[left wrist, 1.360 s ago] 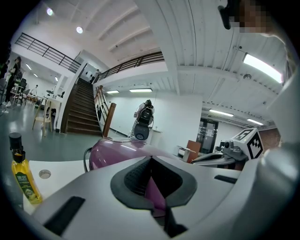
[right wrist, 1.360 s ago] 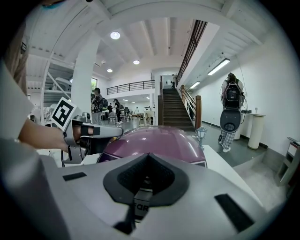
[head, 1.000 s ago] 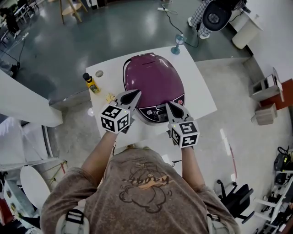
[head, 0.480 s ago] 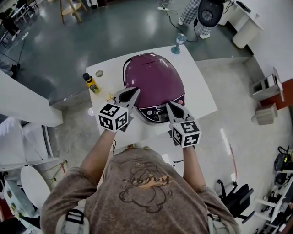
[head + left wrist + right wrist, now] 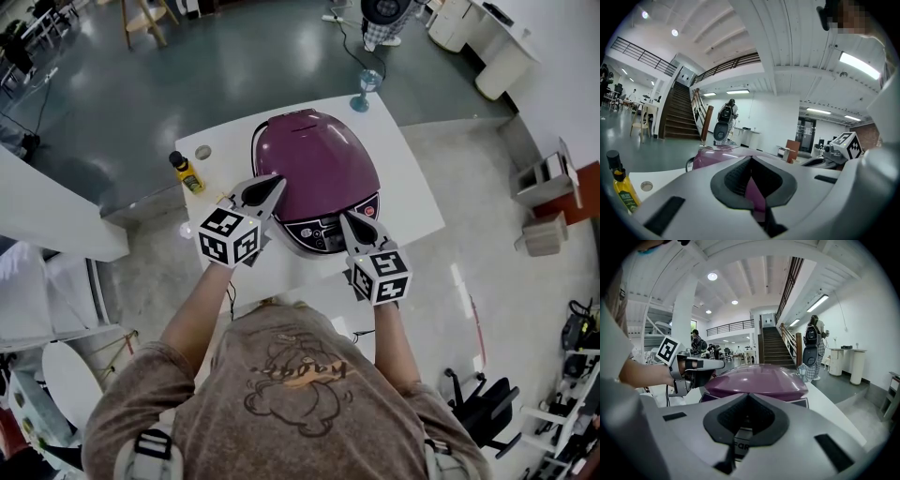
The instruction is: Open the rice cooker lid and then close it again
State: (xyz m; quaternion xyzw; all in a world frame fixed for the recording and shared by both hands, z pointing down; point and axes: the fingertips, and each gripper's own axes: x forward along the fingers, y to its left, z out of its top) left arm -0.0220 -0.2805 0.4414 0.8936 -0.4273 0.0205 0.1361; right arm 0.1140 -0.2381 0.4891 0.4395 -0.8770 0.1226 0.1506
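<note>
A white surface (image 5: 412, 202) stands on a grey floor (image 5: 141, 94). A purple rice cooker (image 5: 314, 169) sits at its middle, lid down. A yellow bottle (image 5: 186, 172) stands upright at the left edge, with a small round disc (image 5: 203, 151) just beside it. A bluish stemmed glass (image 5: 363, 91) stands at the far corner.

We find the domed purple rice cooker (image 5: 314, 169) in the middle of the white square table (image 5: 417, 202), with its panel facing us. The small yellow black-capped bottle (image 5: 187, 172) stands to its left, near the table's edge. A clear stemmed glass (image 5: 362, 91) stands behind it, at the far corner. Nearer us, the left tool (image 5: 274, 187) is at the cooker's front left and the right tool (image 5: 348, 217) at its front right.
</note>
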